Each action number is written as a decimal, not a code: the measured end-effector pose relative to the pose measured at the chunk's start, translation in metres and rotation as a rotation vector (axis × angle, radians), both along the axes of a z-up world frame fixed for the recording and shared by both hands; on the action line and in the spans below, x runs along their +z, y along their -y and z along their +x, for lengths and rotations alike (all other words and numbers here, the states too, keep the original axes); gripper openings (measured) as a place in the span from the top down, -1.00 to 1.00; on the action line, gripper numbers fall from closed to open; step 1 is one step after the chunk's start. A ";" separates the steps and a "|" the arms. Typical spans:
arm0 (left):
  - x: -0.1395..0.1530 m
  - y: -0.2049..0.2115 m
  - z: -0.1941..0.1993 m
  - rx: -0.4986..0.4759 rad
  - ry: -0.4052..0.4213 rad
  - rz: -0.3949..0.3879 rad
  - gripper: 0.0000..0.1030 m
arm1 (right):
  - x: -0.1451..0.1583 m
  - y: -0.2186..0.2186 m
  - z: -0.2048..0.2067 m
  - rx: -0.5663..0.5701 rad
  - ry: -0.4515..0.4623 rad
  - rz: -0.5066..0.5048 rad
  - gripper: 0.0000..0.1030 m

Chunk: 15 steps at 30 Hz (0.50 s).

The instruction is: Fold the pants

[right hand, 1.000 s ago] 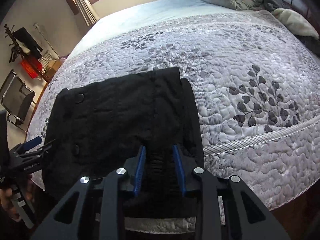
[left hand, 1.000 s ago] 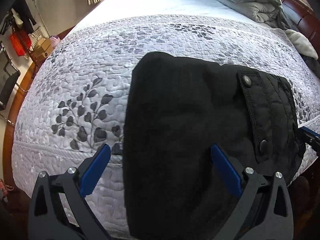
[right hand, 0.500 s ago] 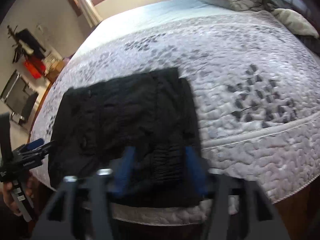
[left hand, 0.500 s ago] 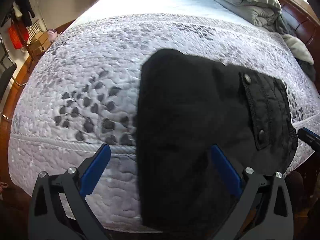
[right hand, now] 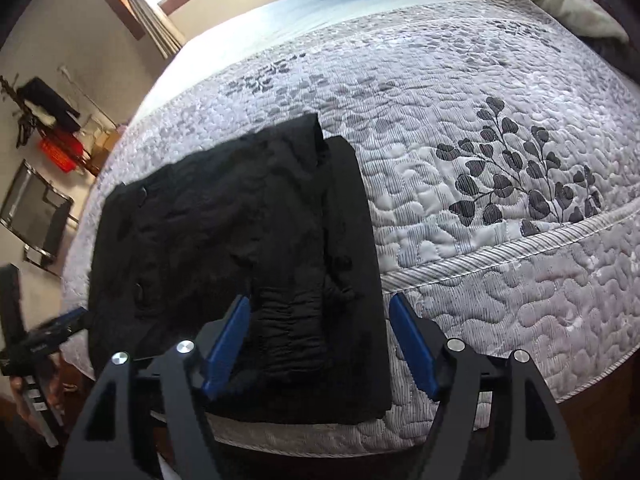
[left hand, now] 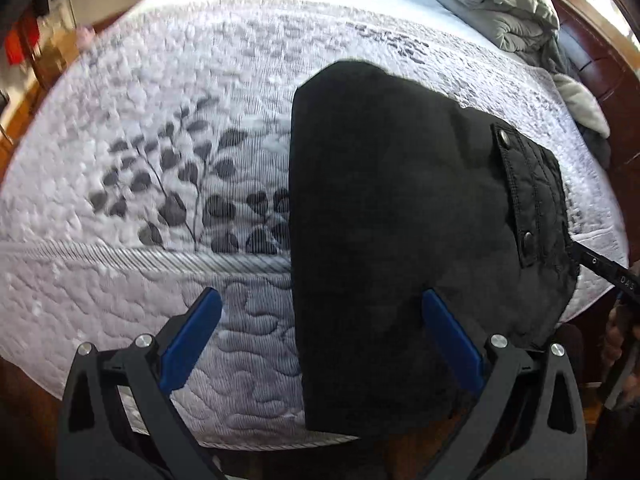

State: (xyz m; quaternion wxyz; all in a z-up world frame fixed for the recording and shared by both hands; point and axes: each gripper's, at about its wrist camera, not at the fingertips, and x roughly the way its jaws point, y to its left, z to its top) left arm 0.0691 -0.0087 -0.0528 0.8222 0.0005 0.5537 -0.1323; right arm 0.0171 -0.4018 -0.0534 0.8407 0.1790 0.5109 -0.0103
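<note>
Grey duvet [left hand: 516, 8] bunched at far right corner of bed [left hand: 120, 120]; cream blanket [right hand: 576, 4] beside it. Folding chair [right hand: 36, 216] and red bag [right hand: 60, 148] on floor past left edge. Nothing between grippers and garment. Black pants [left hand: 392, 220] folded, lying at near edge of bed, hem draped over it. Left hand-held gripper [left hand: 318, 344] spread wide, empty, over pants' left border. Right hand-held gripper [right hand: 320, 344] spread, empty, above elastic waistband [right hand: 288, 320]; contact unclear.

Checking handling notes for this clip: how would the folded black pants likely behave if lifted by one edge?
The black pants would probably droop and unfold: they are soft, layered fabric lying limp on the quilt. The padded flap with snaps suggests some bulk, so likely heavier than thin trousers.
</note>
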 end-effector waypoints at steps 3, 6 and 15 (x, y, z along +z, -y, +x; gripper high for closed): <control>0.011 0.014 -0.009 -0.023 0.072 0.056 -0.94 | -0.001 -0.001 0.001 0.002 -0.004 0.005 -0.46; 0.024 0.024 -0.019 -0.052 0.134 0.092 -0.94 | -0.002 0.004 0.000 -0.008 -0.005 0.009 -0.56; 0.047 0.034 -0.035 -0.082 0.215 0.093 -0.94 | -0.016 0.017 0.002 -0.027 -0.024 0.071 -0.81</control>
